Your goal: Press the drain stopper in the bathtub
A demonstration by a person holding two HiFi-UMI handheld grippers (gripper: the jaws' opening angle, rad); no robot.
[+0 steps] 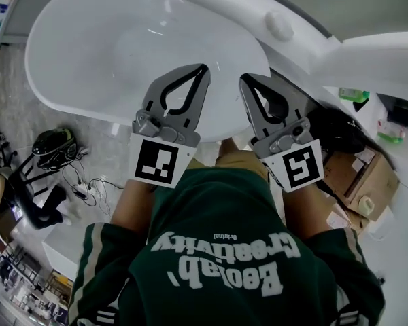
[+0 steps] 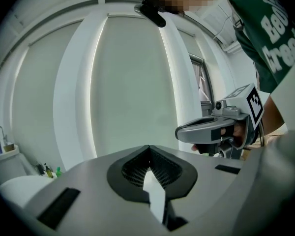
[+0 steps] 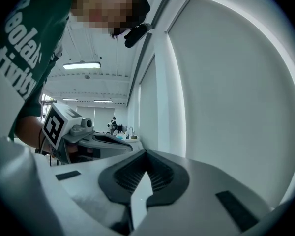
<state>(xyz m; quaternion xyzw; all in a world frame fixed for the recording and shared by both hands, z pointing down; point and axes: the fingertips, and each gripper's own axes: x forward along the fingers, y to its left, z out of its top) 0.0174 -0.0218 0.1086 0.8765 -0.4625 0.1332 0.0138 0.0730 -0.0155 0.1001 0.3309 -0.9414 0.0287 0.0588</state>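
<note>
Over the bathtub (image 1: 75, 53) hang the left hand-held gripper (image 1: 205, 68) and right hand-held gripper (image 1: 244, 79), both closed.

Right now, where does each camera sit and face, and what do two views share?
Head view: on the head, steeply down at the bathtub; shows left gripper, right gripper, shirt.
Left gripper view: on that gripper, along its shut fingers at a white wall; shows right gripper, shirt.
Right gripper view: likewise, along shut fingers at white wall; shows left gripper, shirt.
Shared: the shirt.
</note>
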